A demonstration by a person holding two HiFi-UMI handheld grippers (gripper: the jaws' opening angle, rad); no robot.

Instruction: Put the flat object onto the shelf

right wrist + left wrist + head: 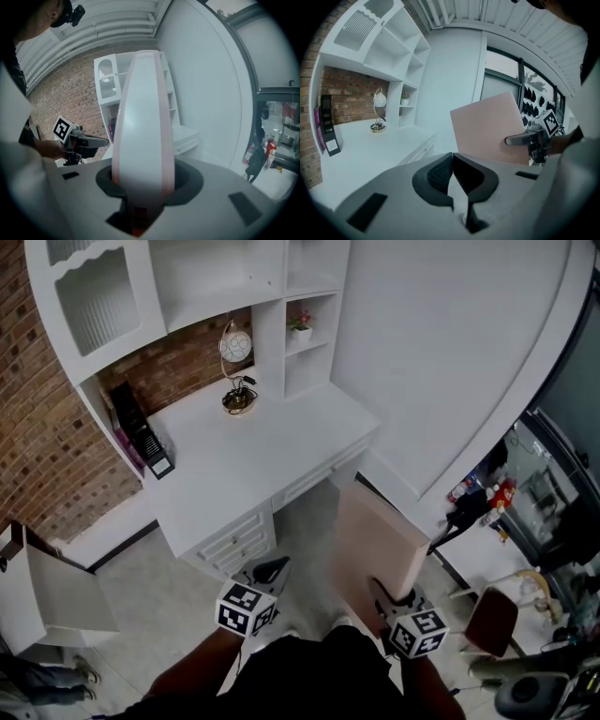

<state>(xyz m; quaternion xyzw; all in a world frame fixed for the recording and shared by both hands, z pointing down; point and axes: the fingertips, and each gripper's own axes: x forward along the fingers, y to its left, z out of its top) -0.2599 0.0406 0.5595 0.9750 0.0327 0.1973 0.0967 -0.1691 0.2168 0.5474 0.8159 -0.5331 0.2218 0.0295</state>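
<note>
A flat pink book-like object (375,545) stands on edge in my right gripper (386,599), which is shut on its lower end. In the right gripper view its white page edge (143,122) rises straight up between the jaws. The left gripper view shows its pink cover (490,129) off to the right. My left gripper (270,571) is shut with nothing in it, its pads (452,174) meeting. The white shelf unit (187,277) stands over the white desk (253,451) ahead, some way beyond both grippers.
On the desk are a gold ornament with a globe (237,381) and dark upright books (141,432) at the left. A small potted flower (301,324) sits in a cubby. A brick wall (37,437) lies left; a curved white wall (450,362) and cluttered gear (525,615) lie right.
</note>
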